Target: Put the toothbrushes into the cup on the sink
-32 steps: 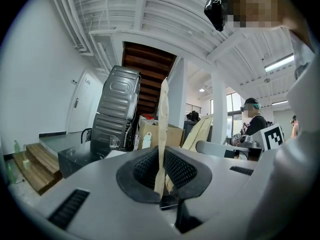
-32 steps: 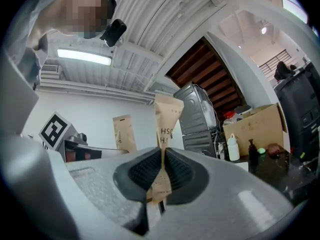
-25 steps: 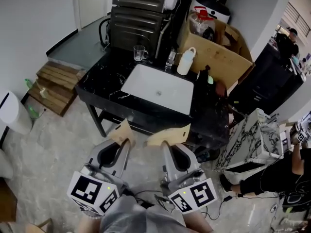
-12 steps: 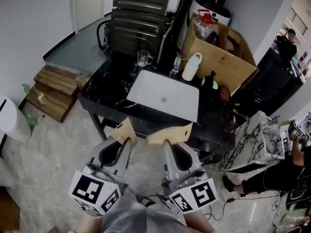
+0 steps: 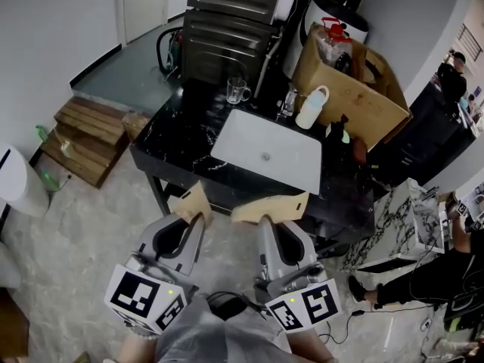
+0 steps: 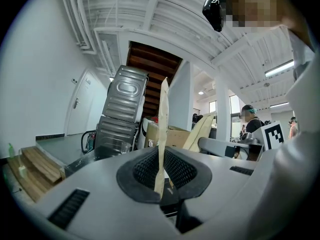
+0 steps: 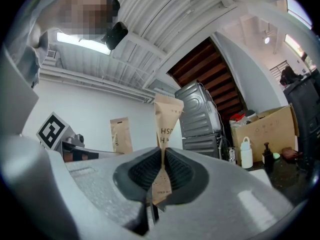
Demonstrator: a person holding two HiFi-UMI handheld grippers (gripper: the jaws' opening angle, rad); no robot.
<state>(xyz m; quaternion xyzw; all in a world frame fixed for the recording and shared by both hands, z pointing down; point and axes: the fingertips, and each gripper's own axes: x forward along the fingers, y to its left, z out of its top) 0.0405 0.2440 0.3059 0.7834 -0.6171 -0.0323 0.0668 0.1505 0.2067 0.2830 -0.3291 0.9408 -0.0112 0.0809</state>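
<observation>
Left gripper [image 5: 199, 219], jaws closed on left packet [image 5: 192, 202], and right gripper [image 5: 263, 219], jaws closed on right packet [image 5: 271, 207], before the desk's [image 5: 170, 138] near edge; cup [image 5: 237, 91] beyond the sink's [image 5: 249, 136] far rim; open floor [image 5: 98, 203] leftward

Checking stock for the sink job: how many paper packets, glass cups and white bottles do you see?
Paper packets: 2
Glass cups: 1
White bottles: 1
Total: 4
</observation>
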